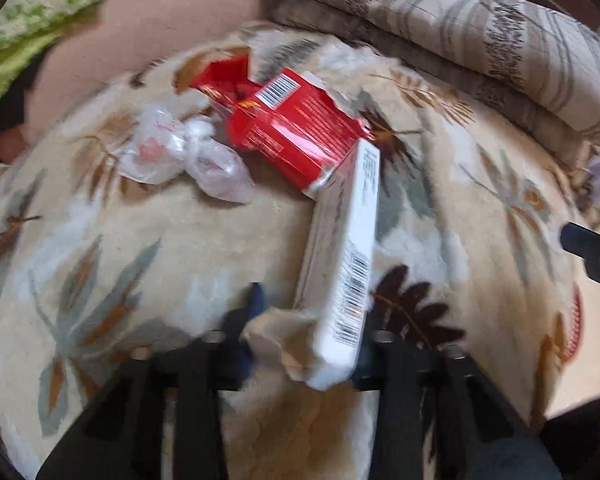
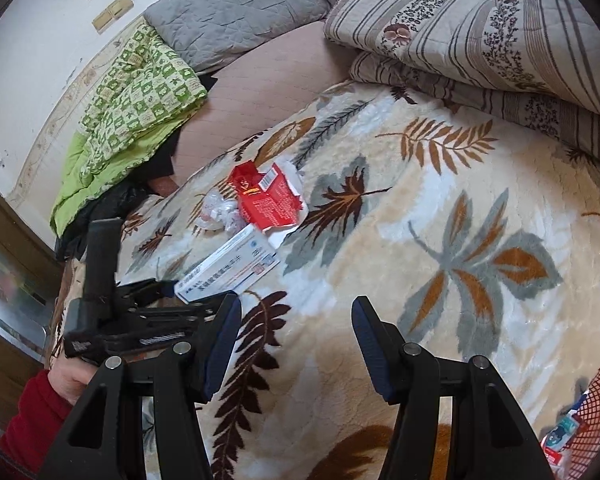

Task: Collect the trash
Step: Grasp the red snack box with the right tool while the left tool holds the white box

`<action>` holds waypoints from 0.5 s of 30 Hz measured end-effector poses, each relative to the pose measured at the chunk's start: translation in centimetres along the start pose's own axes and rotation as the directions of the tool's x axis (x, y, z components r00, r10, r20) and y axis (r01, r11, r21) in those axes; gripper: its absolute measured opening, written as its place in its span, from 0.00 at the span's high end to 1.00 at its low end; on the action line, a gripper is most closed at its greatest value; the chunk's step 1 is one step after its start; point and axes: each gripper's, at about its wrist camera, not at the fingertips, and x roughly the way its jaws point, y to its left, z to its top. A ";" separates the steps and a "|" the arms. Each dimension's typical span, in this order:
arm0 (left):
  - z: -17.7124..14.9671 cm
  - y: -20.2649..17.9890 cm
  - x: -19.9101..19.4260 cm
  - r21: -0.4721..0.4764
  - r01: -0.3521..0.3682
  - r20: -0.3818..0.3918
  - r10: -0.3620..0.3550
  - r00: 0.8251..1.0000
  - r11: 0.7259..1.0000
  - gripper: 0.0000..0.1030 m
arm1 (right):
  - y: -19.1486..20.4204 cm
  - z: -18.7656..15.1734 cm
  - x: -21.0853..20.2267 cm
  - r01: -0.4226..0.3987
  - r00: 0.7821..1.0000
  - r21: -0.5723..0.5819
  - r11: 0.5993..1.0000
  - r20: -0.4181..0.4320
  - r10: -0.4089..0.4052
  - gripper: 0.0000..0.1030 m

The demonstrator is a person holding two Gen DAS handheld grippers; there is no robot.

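- Because the left gripper (image 1: 300, 344) has its fingers clamped on the near end of the white box (image 1: 342, 264) together with a fold of the leaf-print blanket (image 1: 148, 220), lifting may drag the blanket and spill the box.
- The right gripper (image 2: 296, 344) hangs with fingers apart, holding nothing; bare blanket lies ahead of it at centre right of the frame, and the red mesh basket (image 2: 596, 400) sits at the lower right edge.

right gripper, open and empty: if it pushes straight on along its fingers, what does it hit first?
Probably the leaf-print blanket. Nothing lies between the right gripper fingers; the white box sits left of that line. Depth is unclear.
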 end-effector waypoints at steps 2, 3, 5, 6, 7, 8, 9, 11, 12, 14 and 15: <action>-0.3 0.3 -0.5 -0.072 -0.002 0.023 0.004 1.000 0.997 0.76 | -0.3 0.1 0.4 -0.003 1.000 0.015 1.000 -0.007 0.003 0.40; -0.6 0.6 -0.9 -0.113 0.005 0.031 -0.002 1.000 0.994 0.77 | -0.4 0.2 0.5 -0.003 1.000 0.019 1.000 -0.008 0.003 0.40; -1.5 1.5 -2.6 -0.218 -0.005 0.058 0.018 0.998 0.976 0.77 | -0.6 0.3 0.5 -0.001 1.000 0.026 1.000 -0.003 0.001 0.40; -2.0 1.8 -3.5 -0.259 -0.008 0.077 0.029 0.997 0.966 0.77 | -0.7 0.3 0.5 -0.001 1.000 0.031 1.000 0.001 0.001 0.40; -2.1 1.9 -4.0 -0.290 -0.010 0.091 0.038 0.995 0.957 0.77 | -0.9 0.4 0.4 -0.004 1.000 0.042 0.999 0.007 0.004 0.40; -2.9 2.1 -5.1 -0.336 -0.011 0.110 0.051 0.993 0.942 0.77 | -1.0 0.5 0.4 -0.008 1.000 0.049 0.999 0.010 0.007 0.40; -3.5 2.2 -5.9 -0.370 -0.008 0.131 0.061 0.989 0.929 0.77 | -1.1 0.6 0.4 -0.007 1.000 0.056 0.998 0.014 0.007 0.40; -4.6 1.9 -7.6 -0.417 -0.031 0.190 0.120 0.974 0.909 0.77 | -1.3 0.9 0.8 -0.003 1.000 0.069 0.998 0.015 0.002 0.40; -4.6 1.5 -8.0 -0.407 -0.049 0.204 0.143 0.968 0.912 0.77 | -1.4 1.1 1.0 -0.008 1.000 0.076 0.997 0.016 0.007 0.40; -4.7 1.3 -8.3 -0.385 -0.072 0.226 0.170 0.959 0.920 0.77 | -1.4 1.8 1.9 -0.025 1.000 0.104 0.994 0.014 0.024 0.40; -4.8 1.4 -8.3 -0.388 -0.075 0.234 0.177 0.956 0.919 0.77 | -1.3 2.2 2.6 -0.042 0.999 0.114 0.993 0.007 0.041 0.40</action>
